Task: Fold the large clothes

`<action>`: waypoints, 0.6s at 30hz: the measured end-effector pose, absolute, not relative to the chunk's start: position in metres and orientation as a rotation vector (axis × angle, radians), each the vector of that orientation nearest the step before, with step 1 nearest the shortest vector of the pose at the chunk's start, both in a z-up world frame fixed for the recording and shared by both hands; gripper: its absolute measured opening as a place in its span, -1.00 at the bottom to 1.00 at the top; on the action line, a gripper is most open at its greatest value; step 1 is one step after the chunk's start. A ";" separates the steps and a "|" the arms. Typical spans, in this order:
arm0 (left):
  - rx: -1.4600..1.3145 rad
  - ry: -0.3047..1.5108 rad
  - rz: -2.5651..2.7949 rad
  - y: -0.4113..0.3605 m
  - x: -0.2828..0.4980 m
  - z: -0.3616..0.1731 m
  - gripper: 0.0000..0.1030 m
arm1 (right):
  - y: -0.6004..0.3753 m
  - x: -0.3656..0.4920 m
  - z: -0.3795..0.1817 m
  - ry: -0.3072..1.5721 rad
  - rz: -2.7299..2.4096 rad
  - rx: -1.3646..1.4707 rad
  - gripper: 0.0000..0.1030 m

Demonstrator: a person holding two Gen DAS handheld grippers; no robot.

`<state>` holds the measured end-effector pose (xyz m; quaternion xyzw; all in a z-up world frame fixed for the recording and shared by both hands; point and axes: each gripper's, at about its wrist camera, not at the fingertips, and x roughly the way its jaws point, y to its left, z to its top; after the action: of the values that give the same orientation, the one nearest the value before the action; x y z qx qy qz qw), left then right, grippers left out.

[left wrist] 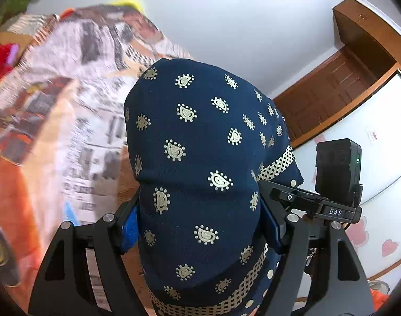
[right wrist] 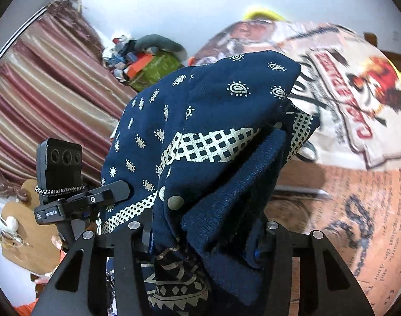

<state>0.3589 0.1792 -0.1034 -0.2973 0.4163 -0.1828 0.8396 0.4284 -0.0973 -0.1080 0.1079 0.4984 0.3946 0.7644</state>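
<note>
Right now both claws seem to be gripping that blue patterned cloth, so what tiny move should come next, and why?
Probably draw the left gripper and right gripper apart: the navy garment bunches over both, hiding its edges, so spreading it should expose a fold line.

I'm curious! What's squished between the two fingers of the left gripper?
The navy blue patterned garment, bunched up, fills the gap in the left gripper. The left wrist view shows it. The right gripper pinches the same cloth.

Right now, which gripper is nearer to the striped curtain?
Right. The striped curtain shows only in the right wrist view, beside the right gripper, which is shut on the navy garment. The left gripper faces a wooden door instead.
</note>
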 end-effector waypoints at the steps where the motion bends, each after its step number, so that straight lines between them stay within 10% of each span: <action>1: -0.628 0.871 -0.376 0.186 0.355 -0.100 0.46 | -0.090 0.426 -0.105 1.080 0.865 0.229 -0.07; 18: -0.704 0.935 -0.232 0.292 0.306 -0.167 0.46 | 0.042 0.400 -0.162 1.227 0.923 0.157 -0.07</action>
<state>0.3059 0.2919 -0.1668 -0.3314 0.4404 -0.1094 0.8272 0.4003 0.0415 -0.1615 0.0710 0.5542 0.4169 0.7169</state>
